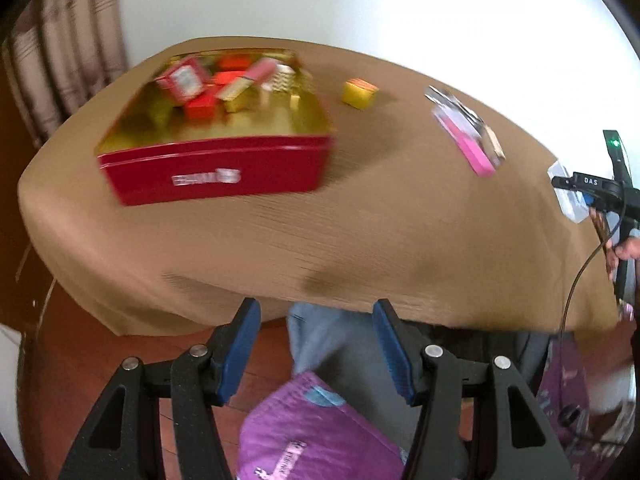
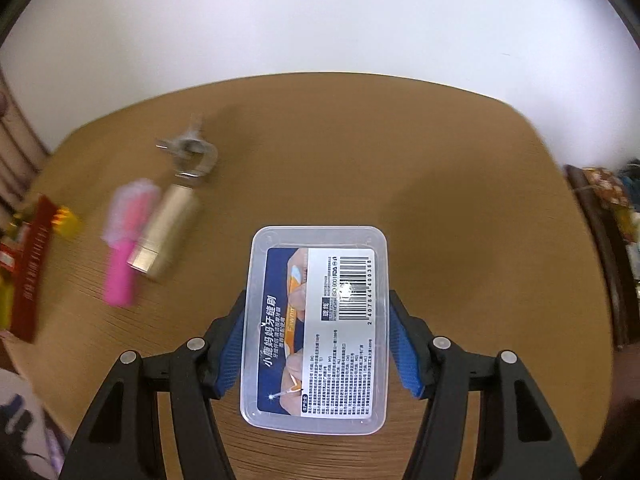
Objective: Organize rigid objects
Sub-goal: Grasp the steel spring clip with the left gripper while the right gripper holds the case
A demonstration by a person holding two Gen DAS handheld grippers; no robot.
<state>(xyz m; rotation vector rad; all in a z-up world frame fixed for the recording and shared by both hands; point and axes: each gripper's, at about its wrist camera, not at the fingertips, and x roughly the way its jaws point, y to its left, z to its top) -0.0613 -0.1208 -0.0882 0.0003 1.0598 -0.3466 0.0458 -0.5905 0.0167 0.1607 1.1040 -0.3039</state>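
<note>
A red tin (image 1: 216, 168) with a gold inside holds several small red, pink and gold boxes; it also shows at the left edge of the right wrist view (image 2: 28, 276). A yellow box (image 1: 359, 93) lies on the table beside it. My left gripper (image 1: 316, 336) is open and empty, held off the table's near edge. My right gripper (image 2: 316, 332) is shut on a clear plastic box (image 2: 316, 332) with a blue label and barcode, above the brown table (image 2: 440, 200). A pink brush (image 2: 124, 240) and a gold can opener (image 2: 176, 208) lie to its left.
The pink brush and opener also show in the left wrist view (image 1: 468, 136). The right gripper's body (image 1: 600, 192) shows at that view's right edge. A purple bag (image 1: 316, 432) and a person's legs sit below the table edge. A white wall stands behind.
</note>
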